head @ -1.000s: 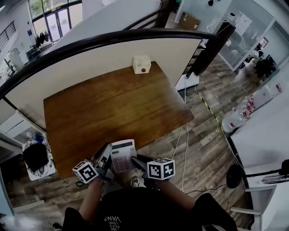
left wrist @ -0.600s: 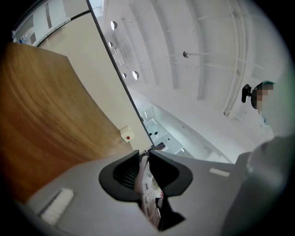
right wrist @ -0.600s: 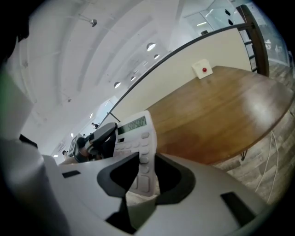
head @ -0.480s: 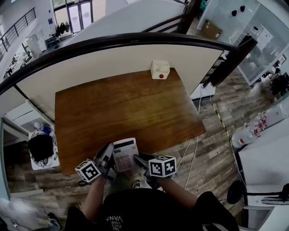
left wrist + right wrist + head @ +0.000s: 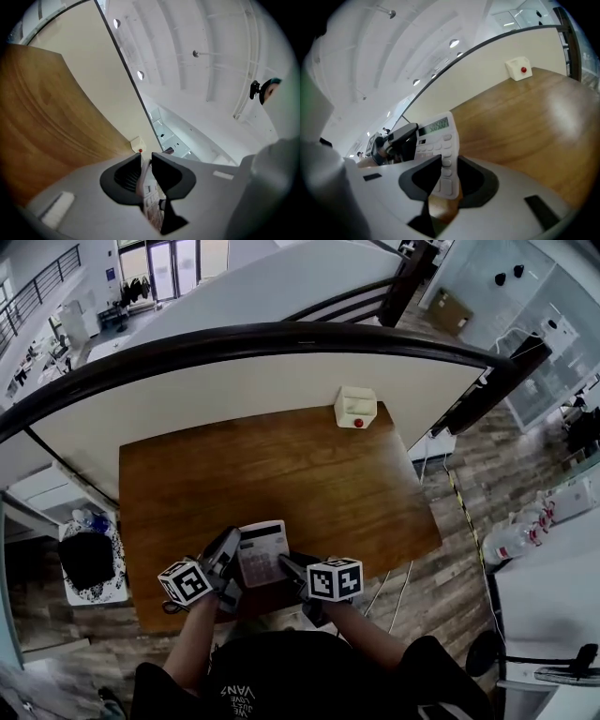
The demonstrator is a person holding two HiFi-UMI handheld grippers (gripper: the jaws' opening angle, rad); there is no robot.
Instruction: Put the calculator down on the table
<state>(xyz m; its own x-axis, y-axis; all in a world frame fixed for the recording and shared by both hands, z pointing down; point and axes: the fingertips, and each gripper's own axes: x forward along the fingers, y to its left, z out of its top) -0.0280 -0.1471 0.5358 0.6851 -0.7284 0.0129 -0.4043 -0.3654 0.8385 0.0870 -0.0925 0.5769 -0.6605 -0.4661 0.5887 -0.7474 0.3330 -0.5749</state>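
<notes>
The calculator (image 5: 262,552) now sits over the near part of the tabletop (image 5: 281,456), where a second ago it straddled the near edge, partly above the floor; I have carried it forward, so I judge the set-down comes next. From the right gripper view it looks tilted, display end raised, and I do not think it rests on the wood yet. Both claws hold it; my left claw (image 5: 146,165) is narrowed on its left edge, pads pressing the thin body; my right claw (image 5: 449,174) is clamped just as narrowly on the right edge, beside the keys. A small white box with a red button (image 5: 355,407) stands at the far edge, well apart from my landing spot.
</notes>
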